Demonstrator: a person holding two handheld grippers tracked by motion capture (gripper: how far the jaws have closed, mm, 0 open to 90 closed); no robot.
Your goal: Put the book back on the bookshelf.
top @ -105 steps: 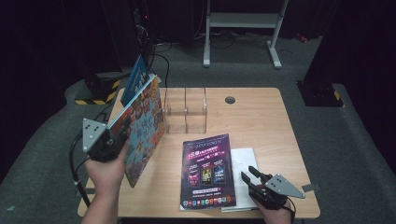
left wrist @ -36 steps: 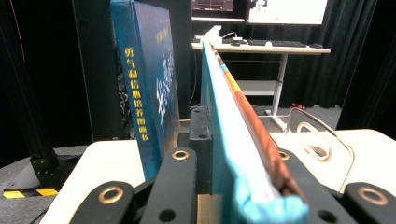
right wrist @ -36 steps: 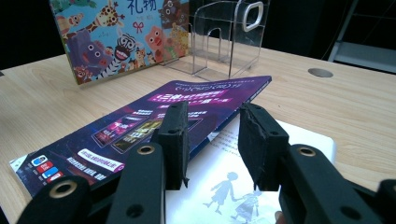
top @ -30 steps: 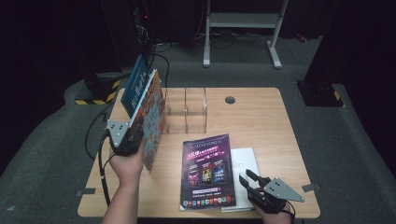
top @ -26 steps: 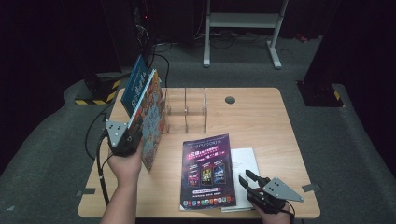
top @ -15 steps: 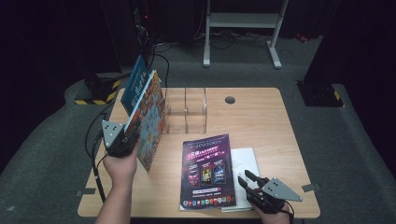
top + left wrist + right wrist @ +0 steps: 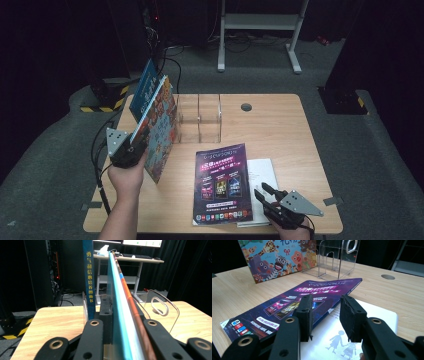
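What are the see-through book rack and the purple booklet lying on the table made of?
The see-through book rack looks like clear acrylic: transparent dividers with glinting polished edges. The purple booklet seems glossy coated paper: thin, flat, with a sheen. The tabletop appears wood-grain laminate.

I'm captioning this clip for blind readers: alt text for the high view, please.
A person's left gripper grips a colourful picture book standing on edge beside a clear acrylic rack on a wooden table. The right gripper rests open by a purple magazine.

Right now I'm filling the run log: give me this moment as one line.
left gripper: jaws just easing open, picture book between them, upright at clear rack | right gripper: open, over white book | purple magazine: flat
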